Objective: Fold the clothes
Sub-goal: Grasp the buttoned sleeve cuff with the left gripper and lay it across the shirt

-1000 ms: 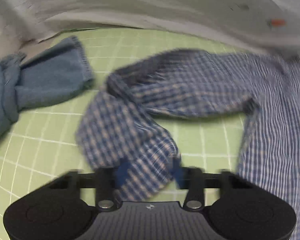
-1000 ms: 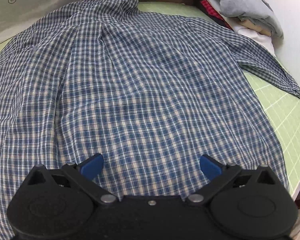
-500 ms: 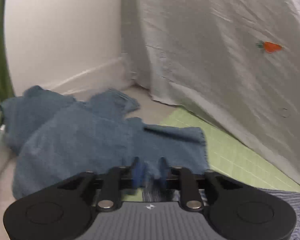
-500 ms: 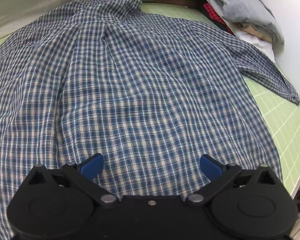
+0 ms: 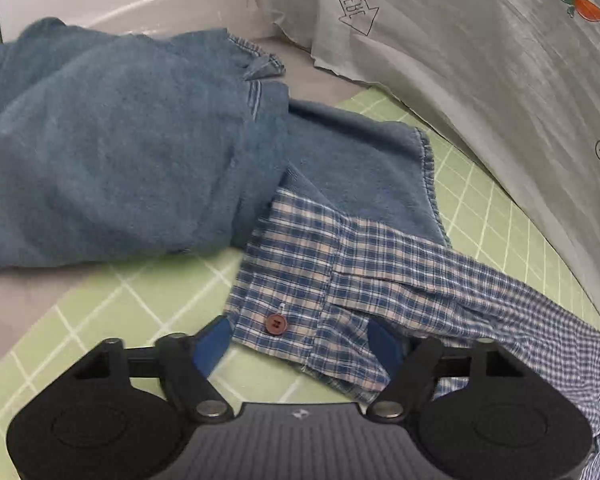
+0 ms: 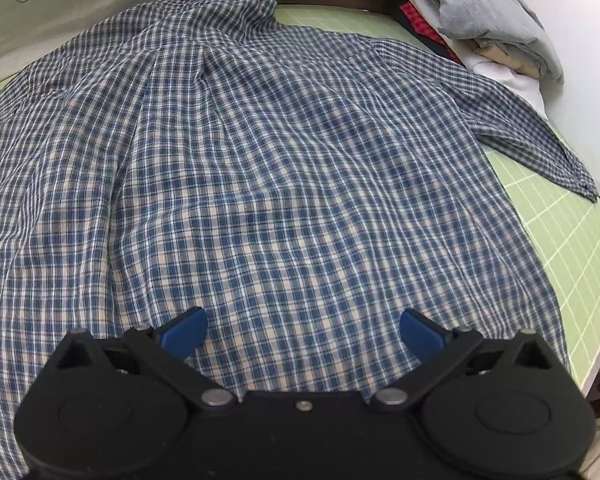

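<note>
so far no fold shows: the plaid shirt (image 6: 284,168) lies spread back-up across the green mat (image 6: 572,248) on the table, body flat, 1 sleeve (image 6: 536,140) angled out toward the stacked clothes (image 6: 480,24). left claw (image 5: 300,344) is released, its 2 blue tips straddling the buttoned cuff (image 5: 296,288), which rests partly on the blue garment (image 5: 112,152). right claw (image 6: 302,334) hangs open over the hem, gripping nothing; judging by this, sleeves and body all remain to fold.
</note>
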A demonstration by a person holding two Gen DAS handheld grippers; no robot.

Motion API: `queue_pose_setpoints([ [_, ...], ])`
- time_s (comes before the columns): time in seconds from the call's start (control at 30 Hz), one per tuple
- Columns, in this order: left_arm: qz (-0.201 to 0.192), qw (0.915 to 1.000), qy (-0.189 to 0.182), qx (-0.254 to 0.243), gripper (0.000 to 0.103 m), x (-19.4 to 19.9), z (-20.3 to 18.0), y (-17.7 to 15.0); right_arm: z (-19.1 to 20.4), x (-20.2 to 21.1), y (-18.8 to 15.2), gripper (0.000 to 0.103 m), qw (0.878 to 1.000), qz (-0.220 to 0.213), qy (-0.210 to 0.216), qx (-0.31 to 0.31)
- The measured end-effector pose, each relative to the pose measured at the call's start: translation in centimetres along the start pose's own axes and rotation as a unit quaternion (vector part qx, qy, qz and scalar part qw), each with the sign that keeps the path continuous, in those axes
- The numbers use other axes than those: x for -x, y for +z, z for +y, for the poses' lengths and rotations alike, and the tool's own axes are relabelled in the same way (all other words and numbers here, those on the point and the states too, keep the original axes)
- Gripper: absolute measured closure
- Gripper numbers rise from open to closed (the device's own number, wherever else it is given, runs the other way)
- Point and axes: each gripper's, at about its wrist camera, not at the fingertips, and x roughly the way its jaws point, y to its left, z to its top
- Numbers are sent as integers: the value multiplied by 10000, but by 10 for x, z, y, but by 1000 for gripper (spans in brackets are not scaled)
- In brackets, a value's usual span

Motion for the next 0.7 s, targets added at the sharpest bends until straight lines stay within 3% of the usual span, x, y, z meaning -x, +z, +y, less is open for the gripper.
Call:
queue_pose_setpoints([
  [0.03, -22, 10000, 76, -13, 42, -2, -1, 0, 0, 0, 0, 0, 10000, -15, -10, 12],
  [0.1, -106, 9996, 228, -86, 62, -3, -2, 1, 1, 0, 0, 0, 10000, -38, -28, 20],
  [0.23, -112, 9999, 10, -9, 79, -2, 3, 4, 2, 0, 1, 0, 10000, -58, -38, 47],
  [0.43, -94, 9999, 63, 36, 80, 7, 11, -7, 2, -1, 3, 0, 9998, -63, -44, 177],
  [0.7, -142, 9981, 505, 311, 81, 40, 59, -35, -1, -2, 2, 0, 9994, -158, -170, 264],
])
